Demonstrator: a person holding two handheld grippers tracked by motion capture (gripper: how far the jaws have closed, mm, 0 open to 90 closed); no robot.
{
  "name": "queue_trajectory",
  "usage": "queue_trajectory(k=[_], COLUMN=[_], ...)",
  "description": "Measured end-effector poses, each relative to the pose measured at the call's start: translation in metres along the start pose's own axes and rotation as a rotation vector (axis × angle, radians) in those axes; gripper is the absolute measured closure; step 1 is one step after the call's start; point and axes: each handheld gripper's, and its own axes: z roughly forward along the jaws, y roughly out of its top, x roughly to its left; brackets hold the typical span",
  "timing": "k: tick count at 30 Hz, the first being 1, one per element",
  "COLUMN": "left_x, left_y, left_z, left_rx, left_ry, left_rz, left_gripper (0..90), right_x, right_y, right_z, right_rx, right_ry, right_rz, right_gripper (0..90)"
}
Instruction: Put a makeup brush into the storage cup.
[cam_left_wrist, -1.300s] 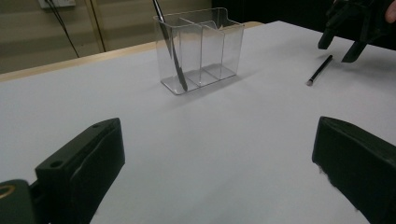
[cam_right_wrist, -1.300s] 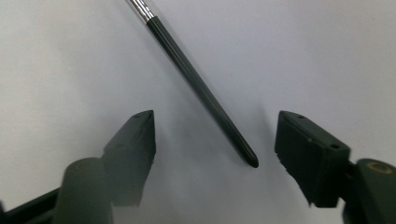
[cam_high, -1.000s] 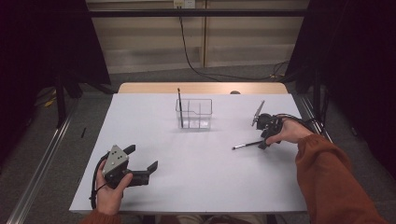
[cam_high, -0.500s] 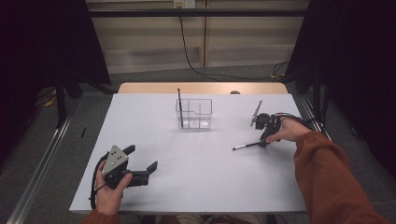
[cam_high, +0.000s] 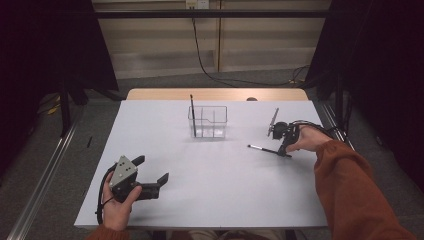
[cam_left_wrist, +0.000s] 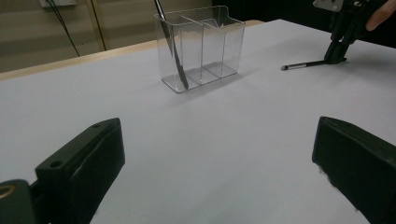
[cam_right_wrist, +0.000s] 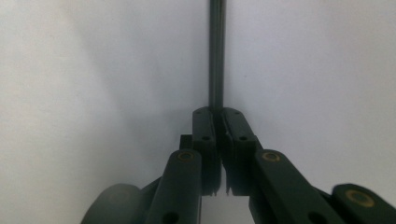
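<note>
- High view: right gripper (cam_high: 283, 148) down at the right of the white table (cam_high: 225, 200), jaws just closed onto one end of a thin dark pen (cam_high: 264, 149) that lies flat on the sheet, tip pointing toward the table's middle.
- Right gripper view: pads pressed together on the pen (cam_right_wrist: 216, 56), shaft running straight out ahead of the jaws; grip sits right at the end, not at the middle.
- Left gripper (cam_high: 150, 181) held near the front left corner, jaws spread wide, nothing between them; seen the same way in the left gripper view.
- Handling, as a judgement: light, stiff, narrow and probably smooth, so likely to swivel or slip in the pads; end grip leaves a long free length that may droop or swing on the lift. Firmer hold nearer the middle, though the end grip suits dropping it tip-first into a slot.
- Clear divided holder (cam_high: 208, 121) stands at the back middle of the table, well apart from the pen; one dark stick (cam_high: 192, 115) already upright in its left compartment, other compartments look free.
- Thin clear walls, easy to knock over or push; best approached from above.
- Open sheet between pen and holder, nothing in the way; right table edge close behind the right hand, so room lies inward and upward.
</note>
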Motion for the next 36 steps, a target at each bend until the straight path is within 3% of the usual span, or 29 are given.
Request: queue_trajectory(k=[8, 13, 24, 30, 33, 35, 36], left_x=[0.0, 0.001, -0.001, 0.0, 0.0, 0.0, 0.0], left_y=[0.0, 0.0, 0.0, 0.0, 0.0, 0.0, 0.0], left_z=[0.001, 0.001, 0.0, -0.001, -0.001, -0.001, -0.001], left_rx=[0.001, 0.002, -0.004, -0.005, -0.004, -0.007, -0.008], left_ry=[0.001, 0.002, -0.002, 0.0, 0.002, 0.003, 0.001], left_rz=[-0.001, -0.003, -0.002, 0.002, 0.002, -0.002, -0.002], left_gripper=[2.5, 2.5, 2.8, 2.7, 2.6, 2.6, 2.6], right_x=[0.0, 0.0, 0.003, 0.006, 0.007, 0.01, 0.012], right_y=[-0.002, -0.005, -0.009, -0.012, -0.014, -0.014, -0.016], right_z=[0.0, -0.001, -0.008, -0.016, -0.019, -0.021, -0.023], right_rx=[-0.015, -0.035, -0.087, -0.14, -0.187, -0.232, -0.26], right_ry=[-0.008, 0.007, 0.007, -0.004, -0.001, -0.023, -0.001], right_rz=[-0.002, 0.032, 0.057, 0.087, 0.085, 0.098, 0.112], right_gripper=[85.6, 85.6, 85.6, 85.5, 85.5, 85.5, 85.5])
